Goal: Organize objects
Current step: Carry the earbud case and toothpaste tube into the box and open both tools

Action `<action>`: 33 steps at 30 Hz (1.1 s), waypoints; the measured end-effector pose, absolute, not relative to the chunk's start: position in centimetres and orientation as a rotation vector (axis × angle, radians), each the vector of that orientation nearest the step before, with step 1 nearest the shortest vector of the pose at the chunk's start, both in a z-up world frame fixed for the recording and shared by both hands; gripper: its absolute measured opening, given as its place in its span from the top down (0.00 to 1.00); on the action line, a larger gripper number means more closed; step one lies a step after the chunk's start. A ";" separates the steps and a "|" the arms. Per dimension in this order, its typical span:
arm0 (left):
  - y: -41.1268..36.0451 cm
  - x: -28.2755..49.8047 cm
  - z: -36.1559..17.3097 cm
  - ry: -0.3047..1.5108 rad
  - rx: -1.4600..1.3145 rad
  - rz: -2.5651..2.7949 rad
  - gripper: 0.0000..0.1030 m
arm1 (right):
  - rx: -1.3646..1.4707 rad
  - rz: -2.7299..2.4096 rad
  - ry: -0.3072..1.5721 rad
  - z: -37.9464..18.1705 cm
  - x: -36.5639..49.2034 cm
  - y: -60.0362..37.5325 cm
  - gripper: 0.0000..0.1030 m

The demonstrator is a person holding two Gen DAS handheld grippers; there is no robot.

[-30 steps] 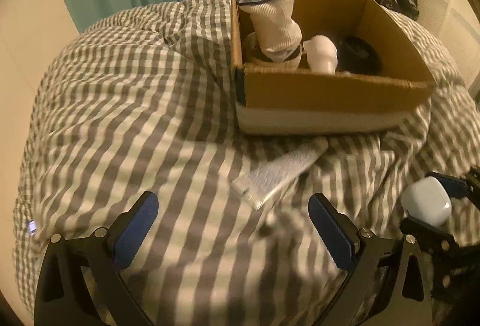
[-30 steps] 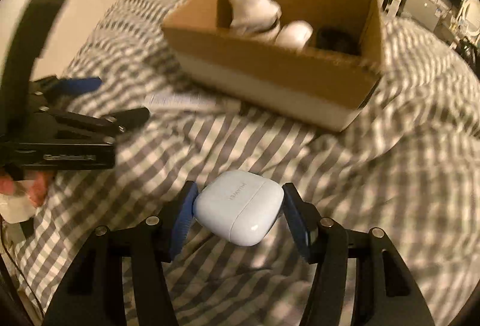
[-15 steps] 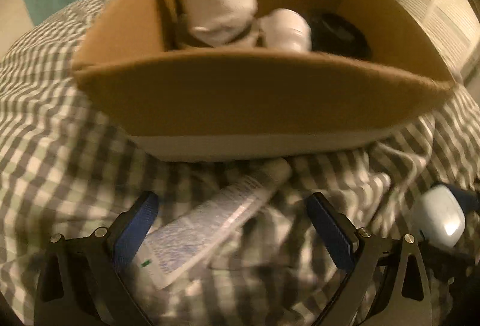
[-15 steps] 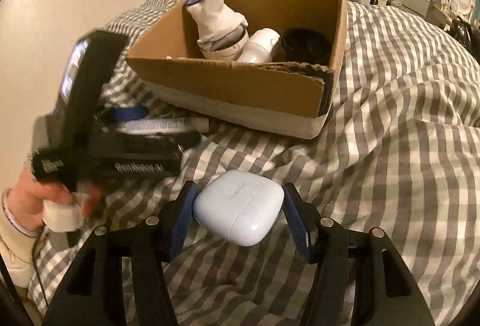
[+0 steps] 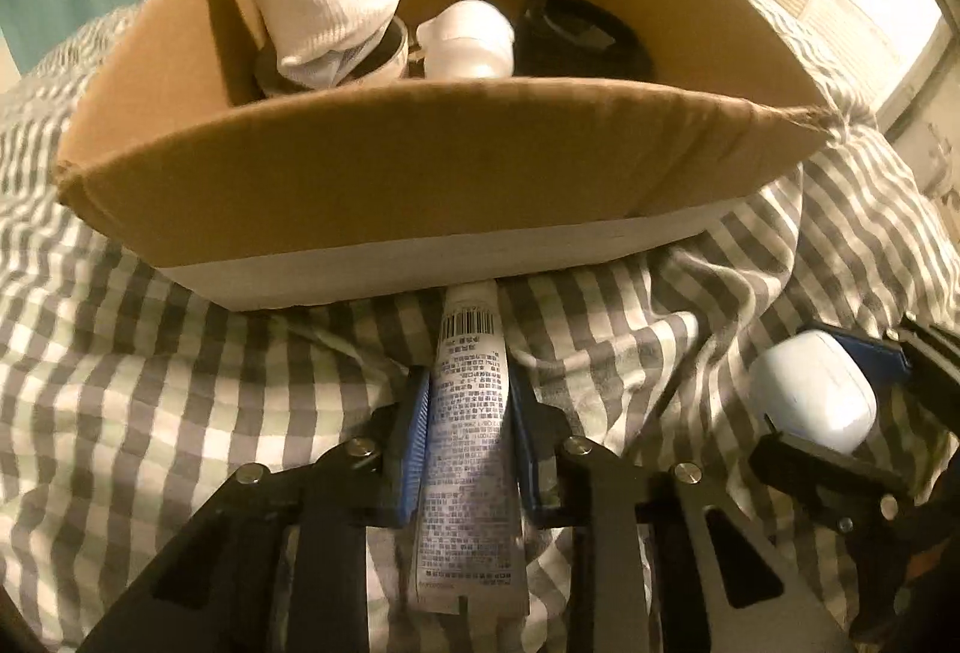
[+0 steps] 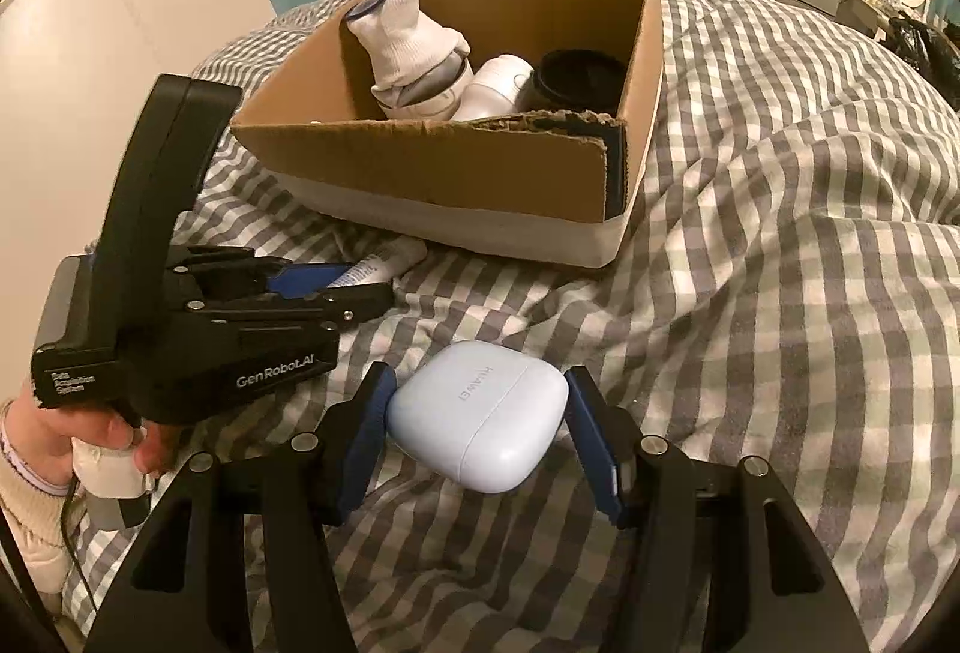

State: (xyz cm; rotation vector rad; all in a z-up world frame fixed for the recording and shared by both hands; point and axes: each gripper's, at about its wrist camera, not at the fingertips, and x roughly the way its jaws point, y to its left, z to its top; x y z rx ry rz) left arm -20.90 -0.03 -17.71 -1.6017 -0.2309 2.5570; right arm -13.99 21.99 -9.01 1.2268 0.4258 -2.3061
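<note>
tube (image 5: 467,413) lies lengthwise between the closing left gripper (image 5: 468,434) for lifting into the cardboard box (image 5: 420,185); right gripper (image 6: 477,431) pinches the earbud case (image 6: 480,428).

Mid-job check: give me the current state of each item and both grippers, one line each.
Left gripper: jaws closing, pads against the tube.
Tube: flat on the bedspread, cap end at the box base.
Right gripper: shut on the earbud case.
Earbud case: lid closed, held.
Cardboard box: open-topped, on the bedspread.
White sock: in the box, propped upright.
White bottle: lying in the box.
</note>
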 end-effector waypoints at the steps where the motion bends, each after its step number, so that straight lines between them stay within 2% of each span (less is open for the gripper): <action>1: 0.3 -20.7 -17.4 -0.191 -1.593 2.570 0.75 | 1.227 -2.308 0.430 -9.1 -13.9 22.0 0.44; 4: 0.5 -19.6 -16.7 -0.132 -1.570 2.602 0.76 | 1.230 -2.306 0.426 -9.3 -14.1 22.4 0.44; 13: -0.3 -16.1 -13.9 -0.117 -1.525 2.701 0.76 | 1.150 -2.358 0.451 -7.3 -12.3 21.8 0.44; 22: 1.8 -12.0 -8.9 -0.081 -1.400 2.792 0.76 | 1.010 -2.418 0.504 -3.5 -8.8 21.0 0.44; 33: 0.6 -9.8 -3.2 -0.097 -1.231 2.919 0.76 | 0.849 -2.439 0.573 1.6 -4.9 19.3 0.44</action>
